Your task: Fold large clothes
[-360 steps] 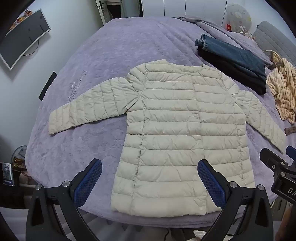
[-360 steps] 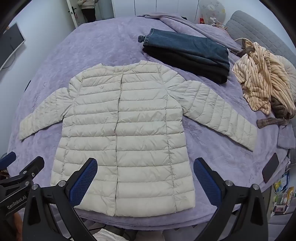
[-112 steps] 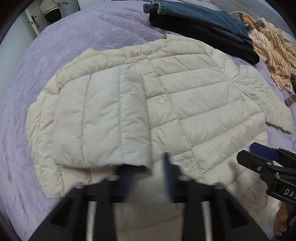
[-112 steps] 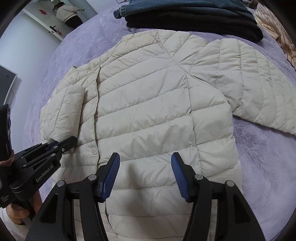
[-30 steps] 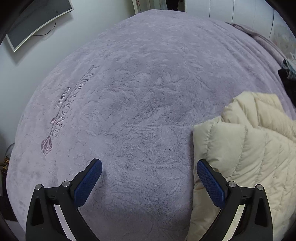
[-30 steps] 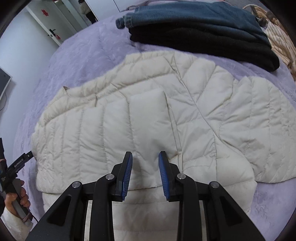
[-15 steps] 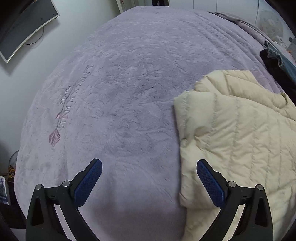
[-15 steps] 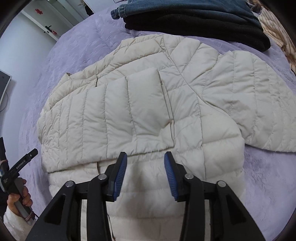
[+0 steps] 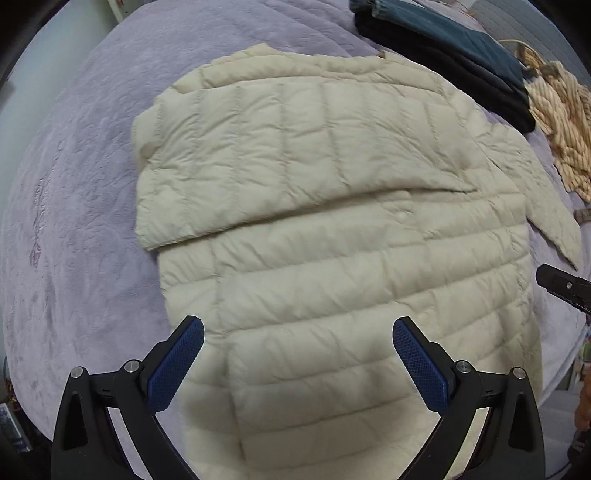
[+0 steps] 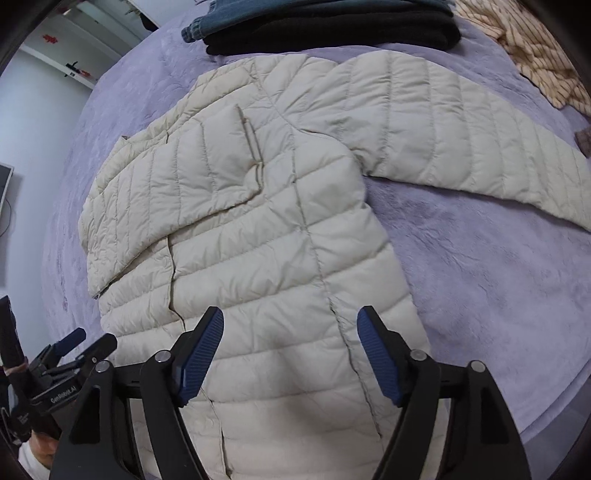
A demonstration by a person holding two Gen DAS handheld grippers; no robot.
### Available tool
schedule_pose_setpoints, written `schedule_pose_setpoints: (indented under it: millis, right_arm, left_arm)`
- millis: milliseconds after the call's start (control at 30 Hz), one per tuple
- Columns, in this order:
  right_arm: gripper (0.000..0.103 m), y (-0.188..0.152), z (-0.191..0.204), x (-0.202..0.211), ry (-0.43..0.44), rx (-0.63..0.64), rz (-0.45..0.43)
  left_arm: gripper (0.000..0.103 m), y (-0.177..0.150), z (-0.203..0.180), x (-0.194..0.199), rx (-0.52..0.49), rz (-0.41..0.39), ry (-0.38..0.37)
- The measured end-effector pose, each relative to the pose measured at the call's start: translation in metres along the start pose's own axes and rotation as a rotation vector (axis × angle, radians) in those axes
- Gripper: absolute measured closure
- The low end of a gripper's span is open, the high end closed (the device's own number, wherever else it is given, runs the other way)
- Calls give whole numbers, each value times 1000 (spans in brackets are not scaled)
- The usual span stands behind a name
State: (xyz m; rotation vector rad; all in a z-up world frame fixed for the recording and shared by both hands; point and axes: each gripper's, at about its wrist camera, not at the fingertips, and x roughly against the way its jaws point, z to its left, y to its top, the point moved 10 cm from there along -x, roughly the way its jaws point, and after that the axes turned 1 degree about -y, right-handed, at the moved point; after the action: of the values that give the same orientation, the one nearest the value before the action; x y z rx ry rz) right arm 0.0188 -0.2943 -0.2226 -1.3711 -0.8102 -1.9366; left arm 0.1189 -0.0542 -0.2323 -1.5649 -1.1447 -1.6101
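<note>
Two grippers hover above a cream quilted puffer jacket (image 9: 332,229) spread flat on a lavender plush bedspread (image 9: 74,184). One sleeve (image 9: 280,155) lies folded across the chest, its cuff end reaching about to the snap placket; the other sleeve (image 10: 461,125) stretches out over the bedspread toward the side where the striped garment lies. The left gripper (image 9: 297,354) hangs over the jacket's lower half with its jaws spread wide, its blue ribbed pads (image 9: 177,363) holding nothing. The right gripper (image 10: 290,352) sits over the hem area nearer the outstretched sleeve, jaws parted a little less and likewise empty, with the fabric showing between its blue pads (image 10: 376,356). In the right wrist view the left gripper's black body shows at the lower left edge, held in a hand (image 10: 37,448) that is only partly visible. Beyond the collar lies a folded stack of dark clothes: blue denim (image 10: 258,11) on top of a black garment (image 10: 332,35). Next to that stack sits a crumpled tan striped garment (image 9: 561,122)
</note>
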Motion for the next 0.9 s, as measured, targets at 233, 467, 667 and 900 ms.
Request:
schedule_pose_setpoints:
  millis: [233, 467, 667, 900]
  right_arm:
    - [17, -18, -58, 17, 42, -160, 17]
    - [16, -21, -107, 25, 72, -283, -33]
    - [16, -18, -143, 28, 95, -380, -37]
    - [16, -1, -190, 30, 140, -492, -84]
  left_arm:
    - [1, -9, -65, 4, -70, 31, -60]
    - [1, 0, -103, 10, -103, 1, -59]
    - [1, 13, -121, 2, -55, 14, -90]
    - [1, 20, -142, -24, -68, 86, -36]
